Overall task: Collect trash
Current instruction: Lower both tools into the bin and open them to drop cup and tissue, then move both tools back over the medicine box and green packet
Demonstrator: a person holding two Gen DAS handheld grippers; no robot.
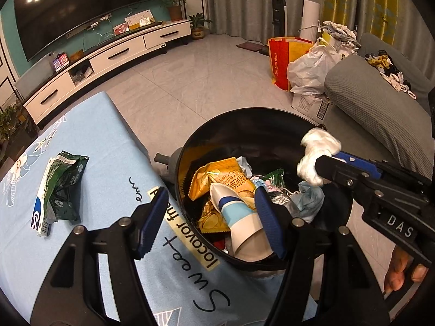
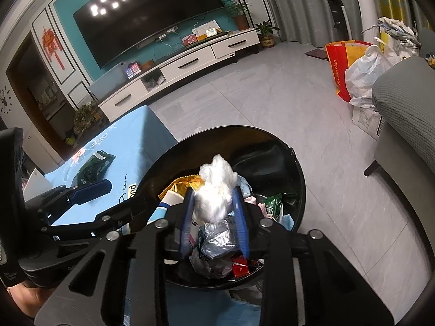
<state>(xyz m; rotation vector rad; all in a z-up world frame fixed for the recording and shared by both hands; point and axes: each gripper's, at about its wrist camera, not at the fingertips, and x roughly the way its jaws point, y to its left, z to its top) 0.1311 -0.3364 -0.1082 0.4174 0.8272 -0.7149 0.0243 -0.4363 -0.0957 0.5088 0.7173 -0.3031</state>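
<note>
— holding the white tissue wad (image 2: 216, 190) over the black bin (image 2: 295, 163), we have it between the right gripper (image 2: 214, 212) pads, jaws narrow; whether they press it we cannot tell.
— we judge it light, soft, crushable; its middle is the place to hold.
— our left gripper (image 1: 210, 217) hangs empty, jaws wide, tilted down at the bin's near rim.
— a green wrapper (image 1: 66, 187) waits on the blue tablecloth (image 1: 114, 146).
</note>
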